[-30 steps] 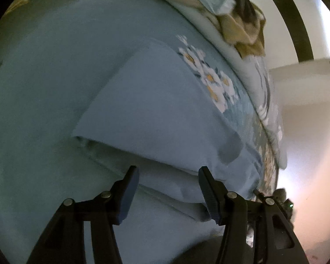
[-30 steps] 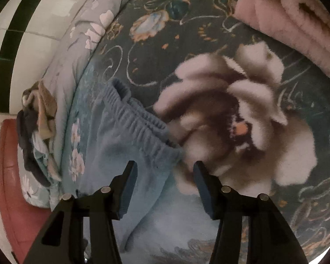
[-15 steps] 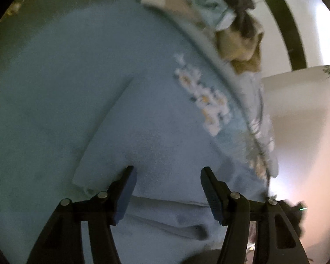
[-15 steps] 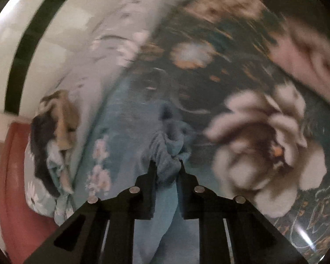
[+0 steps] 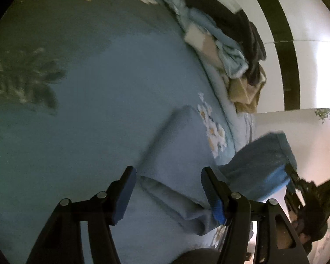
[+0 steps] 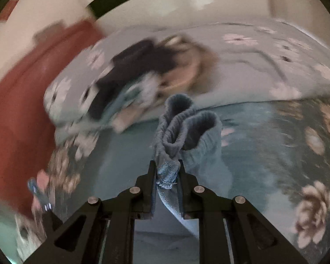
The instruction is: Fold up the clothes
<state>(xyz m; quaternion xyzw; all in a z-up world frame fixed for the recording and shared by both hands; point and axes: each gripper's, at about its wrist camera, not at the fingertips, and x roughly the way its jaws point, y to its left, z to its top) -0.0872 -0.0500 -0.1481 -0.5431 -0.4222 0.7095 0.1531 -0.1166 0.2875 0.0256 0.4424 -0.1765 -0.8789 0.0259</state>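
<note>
Right tongs (image 6: 166, 173) clamped on the ribbed waistband of the blue sweatpants (image 6: 187, 127), lifted clear of the bed (image 6: 264, 132). Left tongs (image 5: 168, 192) stand wide, nothing held, hovering over the folded leg section (image 5: 178, 145) lying flat on the bed.

Step, as I read it: carrying the waistband over to fold the pants in half. Next move likely needs the right tongs to lay the waistband onto the leg section, edges aligned, with the left pinning or gripping the fold.

Left view shows the lifted cloth beside the leg section. Only the right view shows the grip itself, plus the clothes pile (image 6: 147, 70) beyond the pants, blurred.
</note>
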